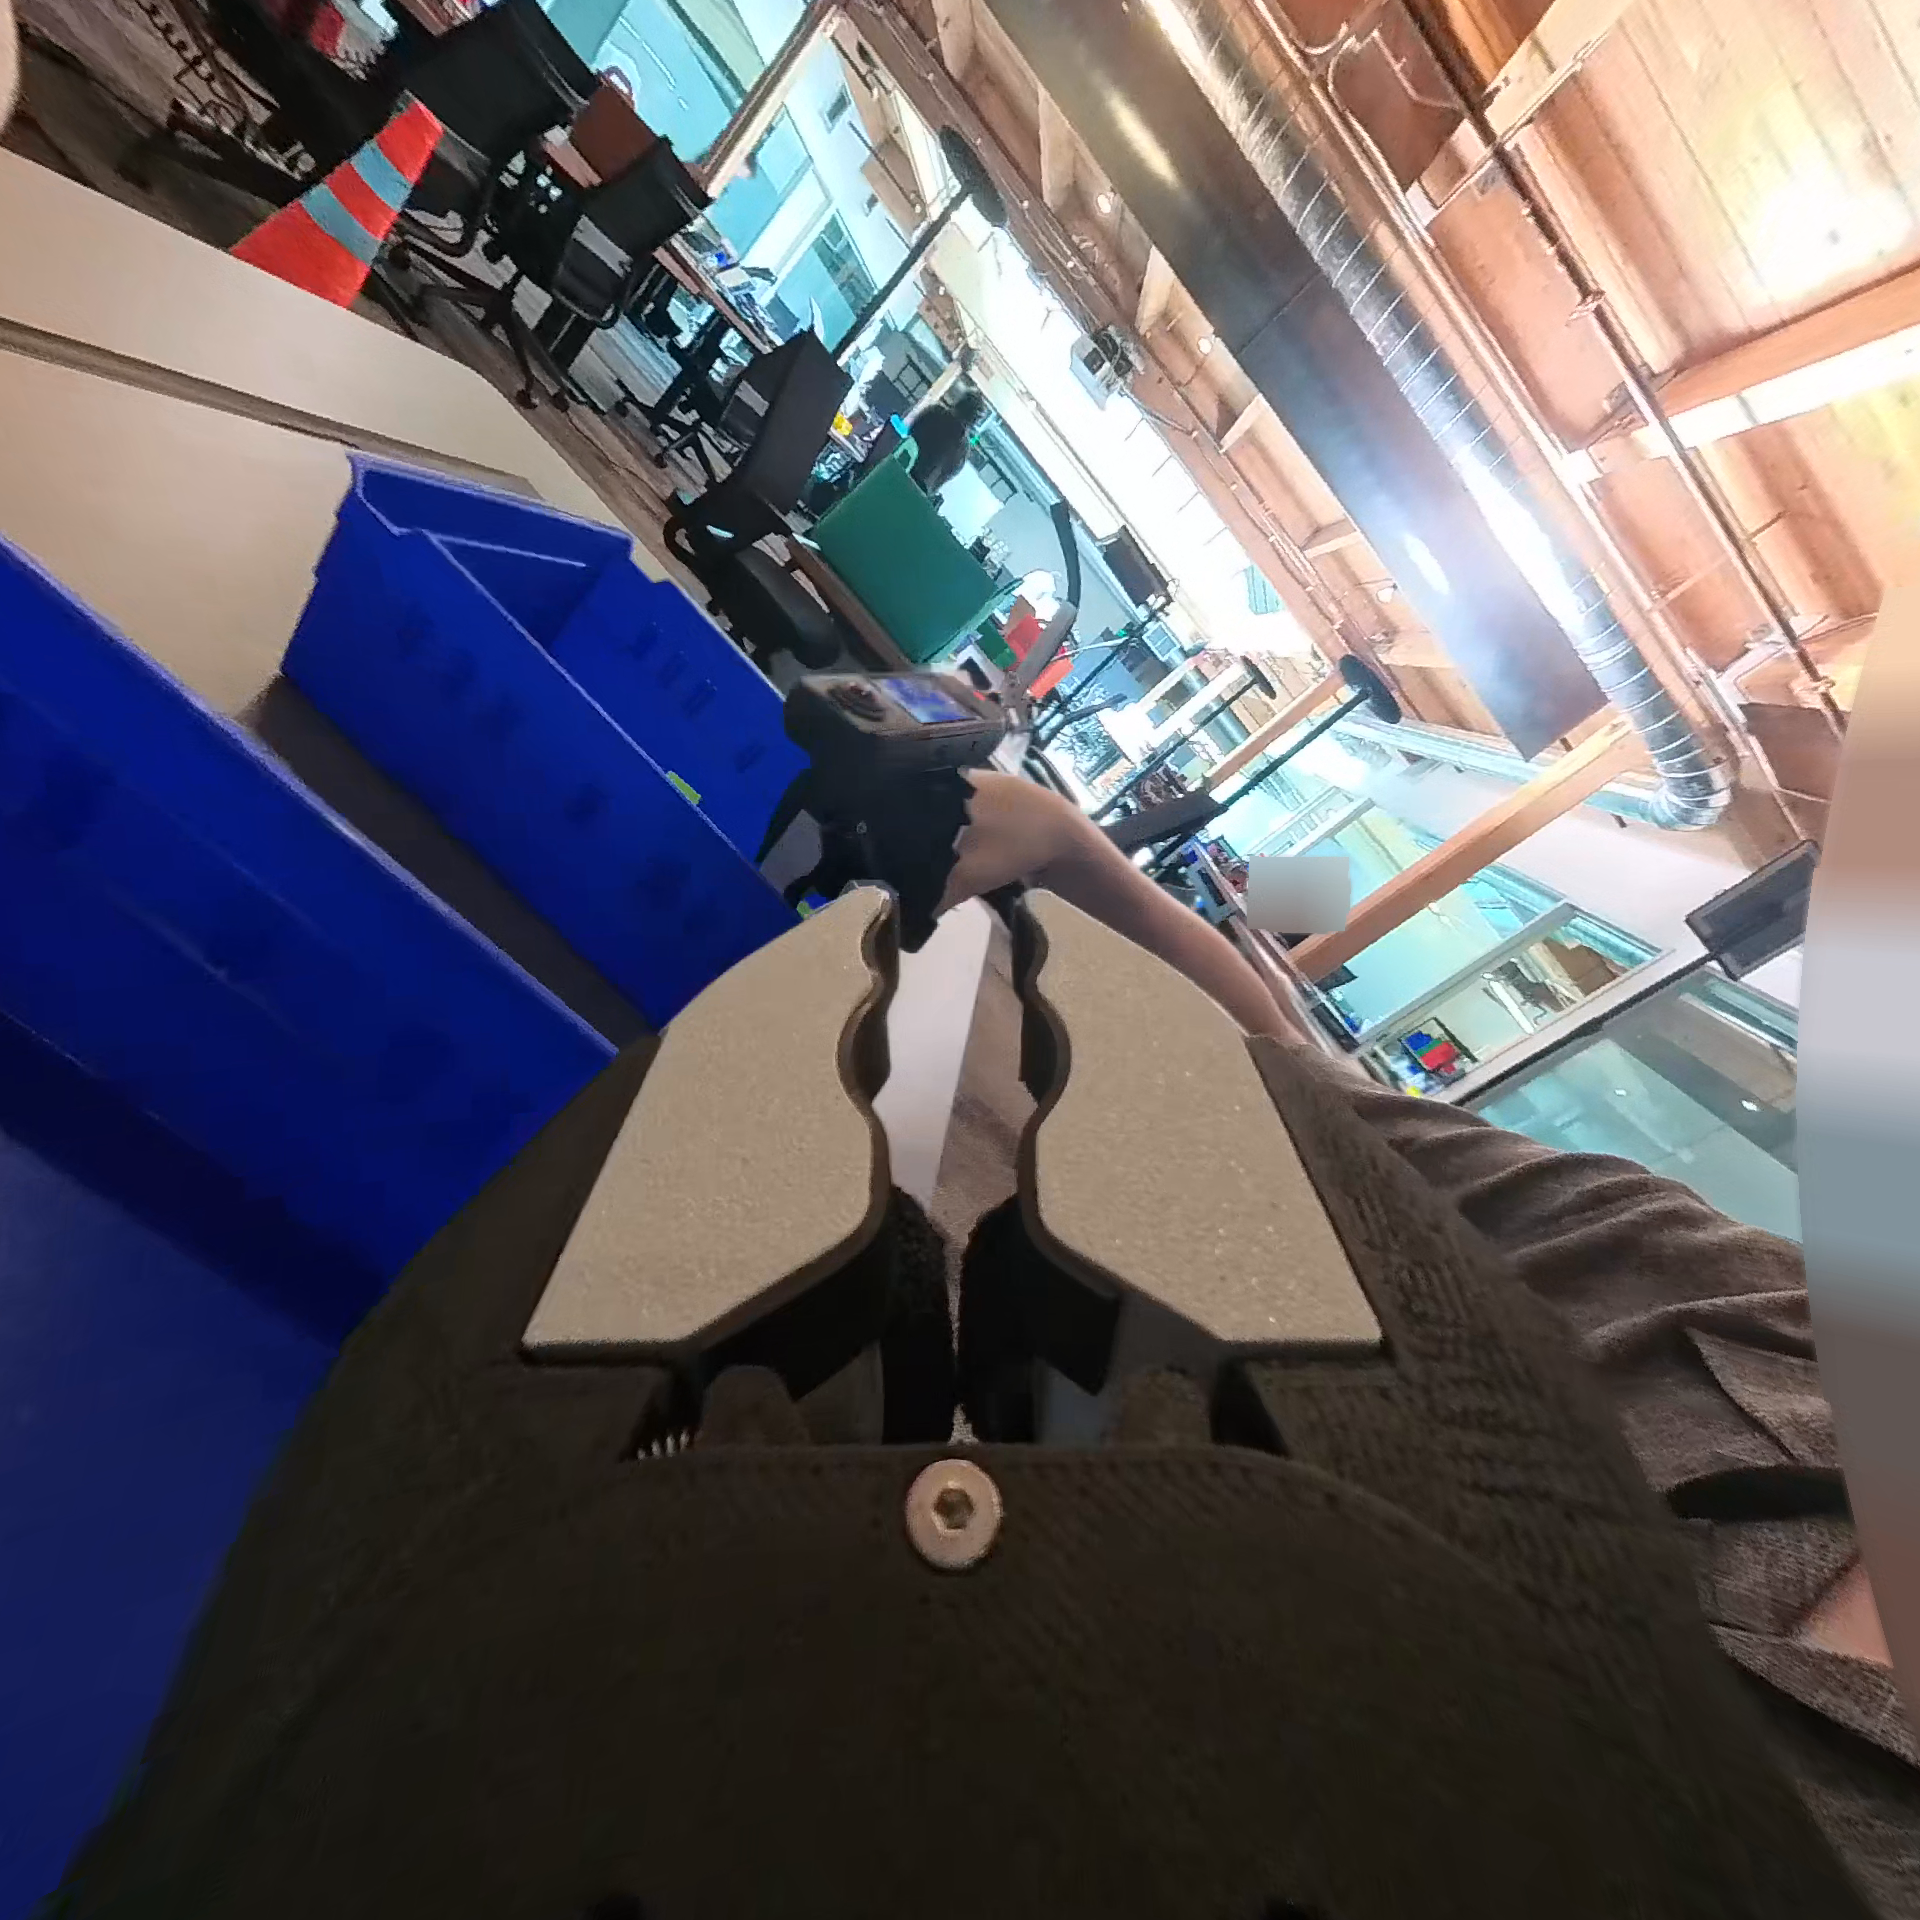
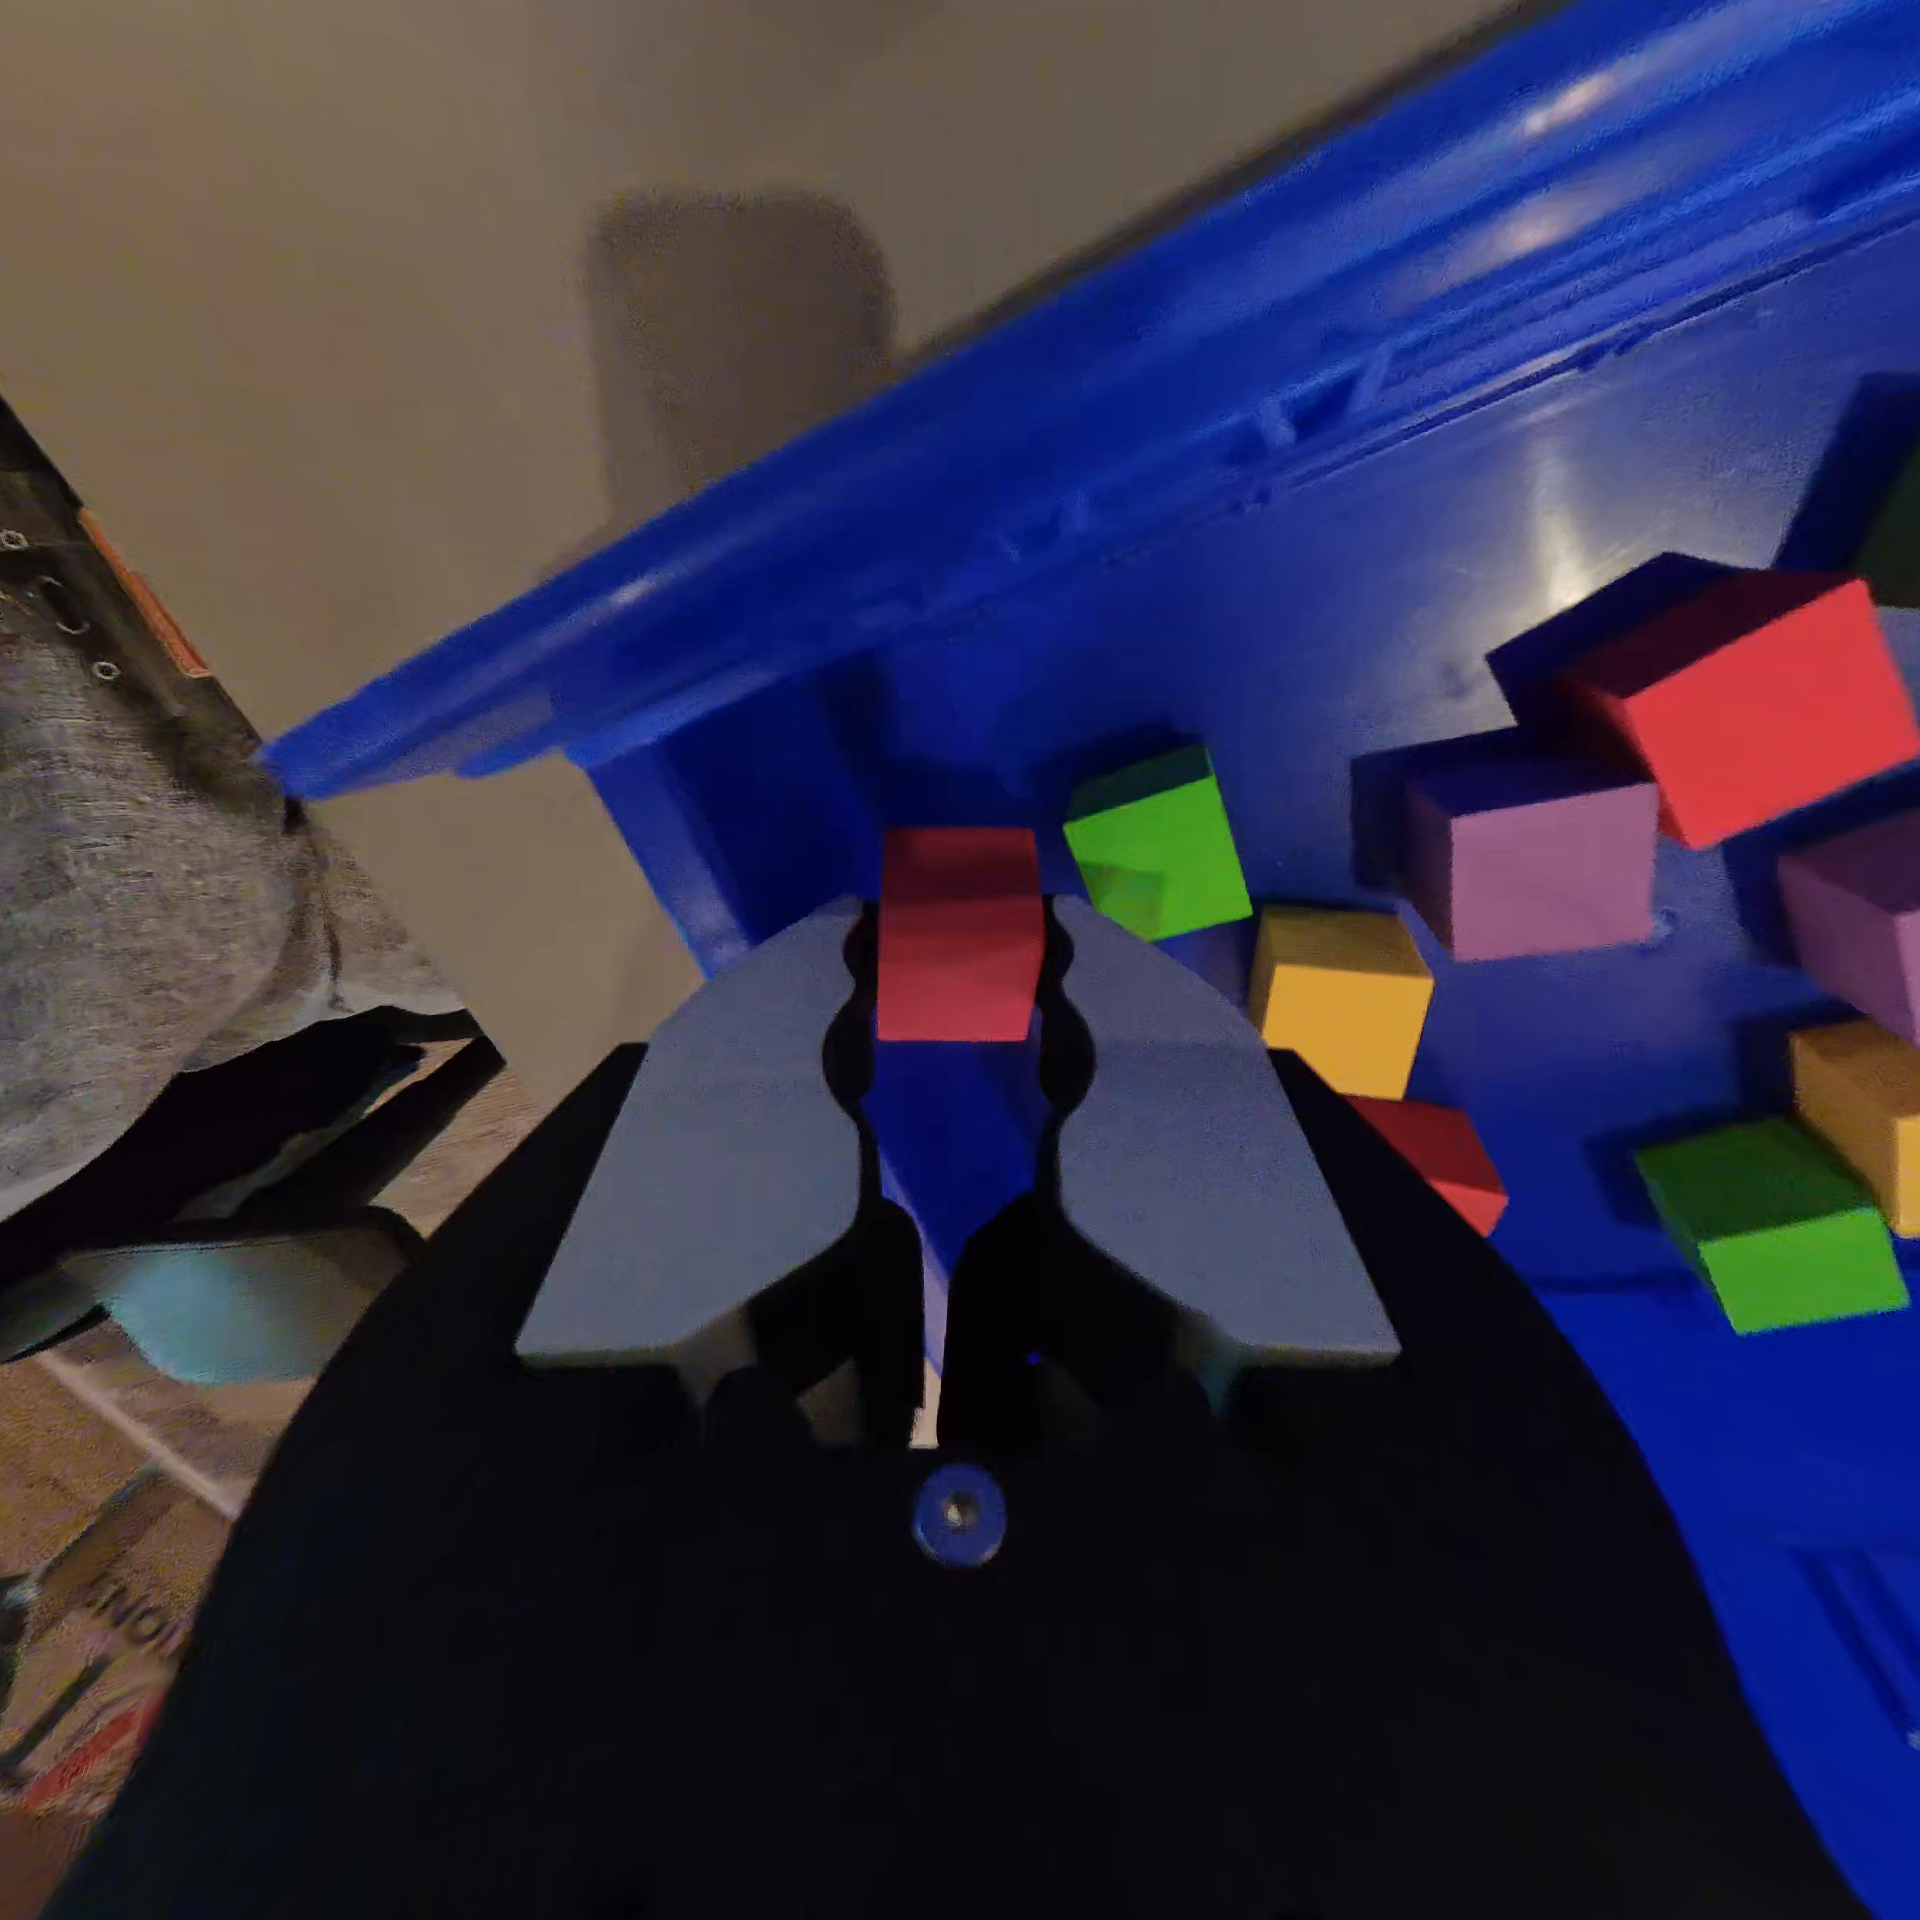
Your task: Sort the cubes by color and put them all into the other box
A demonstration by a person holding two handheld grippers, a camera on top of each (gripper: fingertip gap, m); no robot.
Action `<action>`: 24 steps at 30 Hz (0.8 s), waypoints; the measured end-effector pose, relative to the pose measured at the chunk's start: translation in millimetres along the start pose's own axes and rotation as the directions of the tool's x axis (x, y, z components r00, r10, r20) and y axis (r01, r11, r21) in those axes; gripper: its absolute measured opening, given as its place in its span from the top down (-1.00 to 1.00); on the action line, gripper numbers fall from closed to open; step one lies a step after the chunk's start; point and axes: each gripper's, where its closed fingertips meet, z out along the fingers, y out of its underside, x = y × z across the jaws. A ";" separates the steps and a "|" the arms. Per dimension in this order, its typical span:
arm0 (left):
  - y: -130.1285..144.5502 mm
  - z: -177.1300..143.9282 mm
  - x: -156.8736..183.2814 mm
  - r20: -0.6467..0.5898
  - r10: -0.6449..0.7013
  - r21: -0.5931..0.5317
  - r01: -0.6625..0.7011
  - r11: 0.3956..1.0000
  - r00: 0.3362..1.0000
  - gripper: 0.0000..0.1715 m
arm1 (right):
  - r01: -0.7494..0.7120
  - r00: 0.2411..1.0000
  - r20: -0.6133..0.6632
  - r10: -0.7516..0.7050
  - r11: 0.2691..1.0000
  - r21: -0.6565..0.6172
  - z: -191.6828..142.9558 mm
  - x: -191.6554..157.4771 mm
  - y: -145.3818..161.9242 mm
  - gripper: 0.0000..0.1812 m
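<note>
We hold the right tongs (image 2: 958, 940) down inside a blue bin (image 2: 1143, 436), and the two grey fingers (image 2: 748, 1122) sit on either side of a red block (image 2: 958, 971). The gap is just the width of the block and the finger edges meet its sides, so we judge it gripped near the tips, close to the bin's corner wall. A green block (image 2: 1158, 844) lies just beside it, a yellow block (image 2: 1340, 997) a little nearer to us, and a pink block (image 2: 1538, 852) and a larger red block (image 2: 1756, 707) lean on each other farther right. The view is blurred, so finer contact is hard to tell.

Our left tongs (image 1: 954, 914) point away over the table (image 1: 156, 499), a narrow gap between the fingers and nothing in it. They sit beside the row of blue bins (image 1: 540, 675), likely parked out of the way. Beyond their tips, a hand grips the other handle (image 1: 894, 748). An orange cone (image 1: 343, 208) stands far behind.
</note>
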 end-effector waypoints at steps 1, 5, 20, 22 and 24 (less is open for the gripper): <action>-1.3 -1.3 -0.2 0.012 0.011 0.001 -0.011 1.000 1.000 0.76 | -0.008 1.000 0.015 0.008 1.000 -0.020 3.6 0.9 0.5 0.68; -7.2 -6.5 -0.7 0.040 0.038 0.019 -0.038 0.999 0.998 0.76 | 0.025 0.996 -0.089 -0.028 0.999 -0.027 0.4 17.8 -8.2 0.68; -7.8 -7.2 -0.1 0.087 0.086 -0.007 -0.086 0.996 0.993 0.77 | 0.060 0.971 -0.215 -0.101 0.980 -0.188 10.8 37.9 1.1 0.68; -8.1 -6.1 -4.3 0.124 0.105 -0.030 -0.102 0.994 0.987 0.77 | 0.057 0.970 -0.222 -0.100 0.980 -0.192 11.7 39.0 -0.2 0.67; -14.0 -6.5 -14.8 0.200 0.140 -0.058 -0.131 0.990 0.970 0.74 | 0.052 0.969 -0.229 -0.093 0.982 -0.181 9.2 39.4 -2.7 0.55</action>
